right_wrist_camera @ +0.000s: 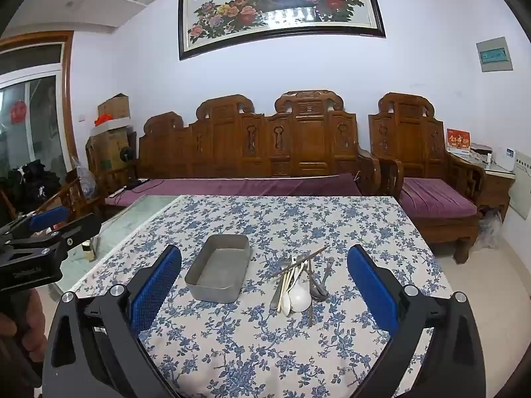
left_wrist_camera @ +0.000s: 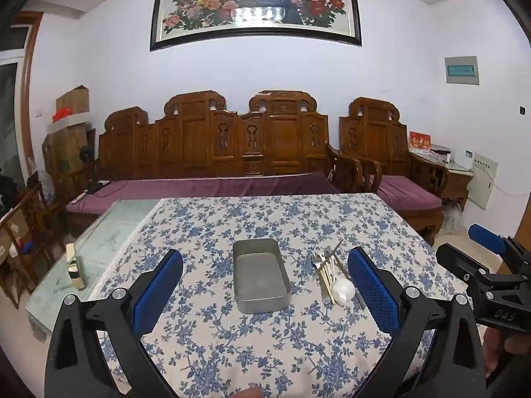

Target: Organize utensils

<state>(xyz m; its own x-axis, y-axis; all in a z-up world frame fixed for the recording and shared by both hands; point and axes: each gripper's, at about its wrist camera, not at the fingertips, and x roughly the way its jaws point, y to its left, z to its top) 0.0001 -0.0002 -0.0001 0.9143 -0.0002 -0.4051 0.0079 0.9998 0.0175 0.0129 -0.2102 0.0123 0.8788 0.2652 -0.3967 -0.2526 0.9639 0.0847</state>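
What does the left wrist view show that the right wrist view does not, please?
Only the left wrist view: the right hand-held gripper at its right edge, and a small pale bottle standing on the bare table strip in full view.

Only the right wrist view: the left hand-held gripper at its left edge, and a glass door with a red decoration.

Both: the empty metal tin, the pile of utensils beside it, the floral tablecloth, the wooden bench and the framed flower picture. Both grippers are open and empty.

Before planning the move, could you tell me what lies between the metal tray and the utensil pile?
Only bare floral tablecloth separates tray and utensils, in both views.
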